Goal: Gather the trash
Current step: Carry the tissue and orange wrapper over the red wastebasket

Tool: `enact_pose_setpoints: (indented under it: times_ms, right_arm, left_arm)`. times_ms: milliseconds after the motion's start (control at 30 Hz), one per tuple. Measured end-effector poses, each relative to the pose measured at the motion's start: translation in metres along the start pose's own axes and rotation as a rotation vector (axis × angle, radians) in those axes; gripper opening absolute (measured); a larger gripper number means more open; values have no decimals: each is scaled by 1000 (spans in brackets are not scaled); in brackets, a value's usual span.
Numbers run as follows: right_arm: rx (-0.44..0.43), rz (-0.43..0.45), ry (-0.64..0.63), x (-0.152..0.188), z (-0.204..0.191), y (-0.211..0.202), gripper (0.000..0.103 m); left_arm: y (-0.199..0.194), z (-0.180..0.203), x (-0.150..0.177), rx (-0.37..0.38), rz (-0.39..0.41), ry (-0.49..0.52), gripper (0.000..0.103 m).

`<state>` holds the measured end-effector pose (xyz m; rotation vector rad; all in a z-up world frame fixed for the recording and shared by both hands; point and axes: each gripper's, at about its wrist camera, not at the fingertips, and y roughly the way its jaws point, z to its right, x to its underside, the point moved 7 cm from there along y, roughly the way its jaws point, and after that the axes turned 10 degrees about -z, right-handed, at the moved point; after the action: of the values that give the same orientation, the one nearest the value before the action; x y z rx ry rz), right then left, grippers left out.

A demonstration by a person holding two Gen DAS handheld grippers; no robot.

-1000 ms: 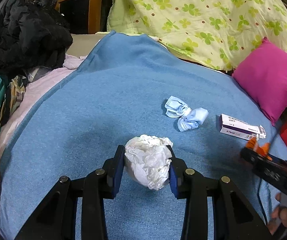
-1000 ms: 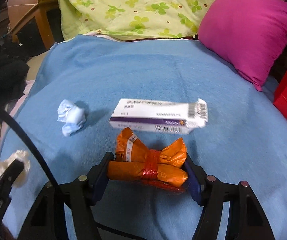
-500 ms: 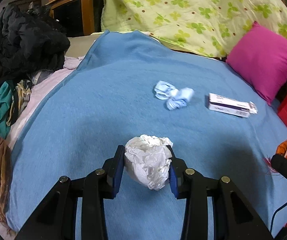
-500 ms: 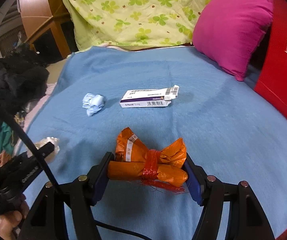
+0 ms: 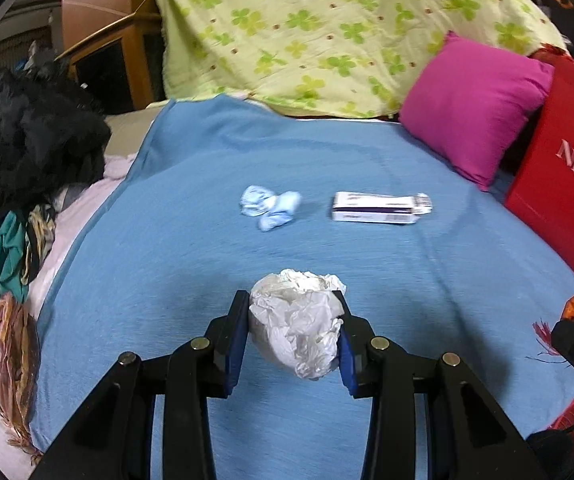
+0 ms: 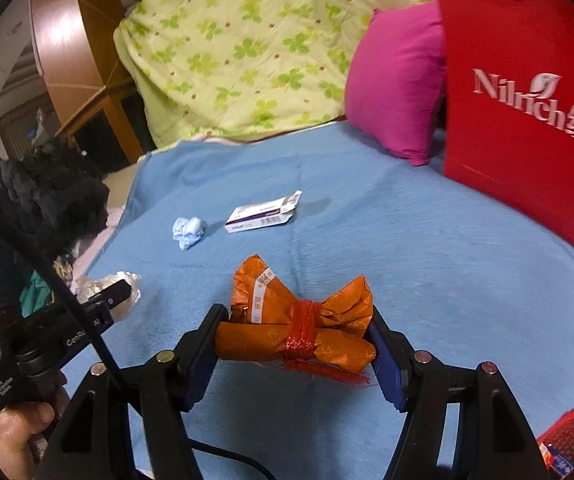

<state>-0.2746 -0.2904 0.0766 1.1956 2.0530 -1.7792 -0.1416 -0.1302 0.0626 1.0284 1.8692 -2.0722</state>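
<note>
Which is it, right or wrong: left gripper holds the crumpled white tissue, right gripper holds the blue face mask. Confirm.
One thing is wrong. The right gripper is shut on the orange wrapper bundle, as the right wrist view shows. The crumpled blue face mask lies loose on the blue blanket. The left gripper does hold the crumpled white tissue.

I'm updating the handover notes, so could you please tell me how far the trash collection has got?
Nothing visibly binned yet. In hand: the left tongs are shut on a crumpled white paper ball, the right tongs on an orange wrapper bundle. Left on the blue blanket: a crumpled blue mask and a small white-and-purple carton.
</note>
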Motion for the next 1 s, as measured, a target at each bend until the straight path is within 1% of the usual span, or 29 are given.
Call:
enact_pose_setpoints:
  times_ms: [433,567,800,1000]
  right_arm:
    - [-10,78,76,20,39,-54,70]
    - [-3,114,104,28,55,-77,70]
    - [35,188,140,38,83,-122,70]
    - [81,216,172,53,109,-148,70]
  left_arm:
    - [-47,72,8,52,38,116,41]
    - [-59,93,12,71,44,149,41]
    - [-80,127,18,107,67,206,41]
    - [-94,154,25,142,76,249,41]
